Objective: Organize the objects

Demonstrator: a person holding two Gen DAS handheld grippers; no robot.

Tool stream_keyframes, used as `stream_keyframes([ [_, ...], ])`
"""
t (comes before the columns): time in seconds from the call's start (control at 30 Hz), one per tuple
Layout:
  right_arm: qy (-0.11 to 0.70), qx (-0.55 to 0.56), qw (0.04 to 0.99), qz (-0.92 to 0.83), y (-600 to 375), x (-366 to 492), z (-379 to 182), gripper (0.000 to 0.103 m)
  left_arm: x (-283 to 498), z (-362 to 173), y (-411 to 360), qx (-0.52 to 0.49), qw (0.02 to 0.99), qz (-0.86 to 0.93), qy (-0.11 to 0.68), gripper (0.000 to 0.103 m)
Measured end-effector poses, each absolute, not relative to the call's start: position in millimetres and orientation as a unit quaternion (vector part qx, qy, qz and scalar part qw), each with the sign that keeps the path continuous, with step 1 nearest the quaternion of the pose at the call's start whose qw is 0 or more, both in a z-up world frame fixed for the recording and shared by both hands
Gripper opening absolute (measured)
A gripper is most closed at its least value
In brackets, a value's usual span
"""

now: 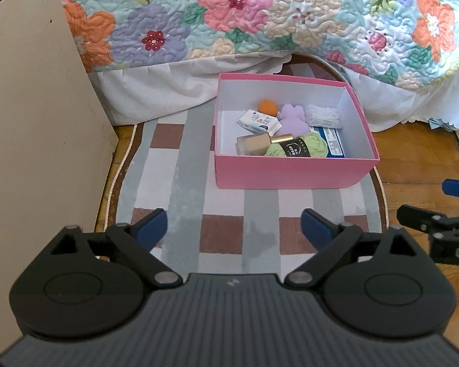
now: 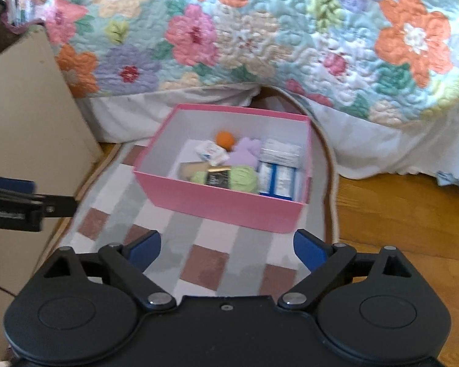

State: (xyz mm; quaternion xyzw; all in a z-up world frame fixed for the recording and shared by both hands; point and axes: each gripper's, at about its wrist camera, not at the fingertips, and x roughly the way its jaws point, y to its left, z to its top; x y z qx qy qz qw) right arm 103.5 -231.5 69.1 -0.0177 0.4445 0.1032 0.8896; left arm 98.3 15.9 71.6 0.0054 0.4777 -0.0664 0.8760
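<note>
A pink box [image 1: 290,172] with a white inside stands on a checked rug [image 1: 223,238] in front of the bed. It holds green yarn [image 1: 303,146], a gold-capped bottle [image 1: 260,143], a tissue pack [image 1: 257,120], an orange ball [image 1: 267,106], a purple soft item [image 1: 292,120], a clear packet [image 1: 322,115] and a blue-and-white box [image 1: 333,142]. My left gripper [image 1: 234,227] is open and empty above the rug, short of the box. My right gripper [image 2: 226,247] is open and empty, also short of the pink box [image 2: 226,208]; it shows at the right edge of the left wrist view [image 1: 434,229].
A beige board [image 1: 36,128] stands upright at the left. The bed with a floral quilt [image 1: 260,15] and white skirt [image 1: 156,91] lies behind the box. Wooden floor [image 2: 397,214] lies to the right of the rug. The left gripper's fingers [image 2: 21,202] reach into the right wrist view.
</note>
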Motion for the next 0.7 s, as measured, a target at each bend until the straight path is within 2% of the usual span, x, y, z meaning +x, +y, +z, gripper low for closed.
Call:
stream_keyframes([
  [0.13,0.475,-0.037,0.876,0.072,-227.9,107.9,62.6,0.096,96.5,69.7,17.2,0.003,0.873,-0.069,0.482,0.099],
  [0.33,0.481,-0.026,0.874,0.071,-229.5,101.5,64.0,0.096,94.1,68.4,16.2,0.011,0.873,-0.072,0.482,0.103],
  [0.7,0.491,-0.014,0.869,0.061,-232.4,93.1,65.6,0.096,92.7,64.2,13.7,0.010,0.857,-0.069,0.511,0.103],
])
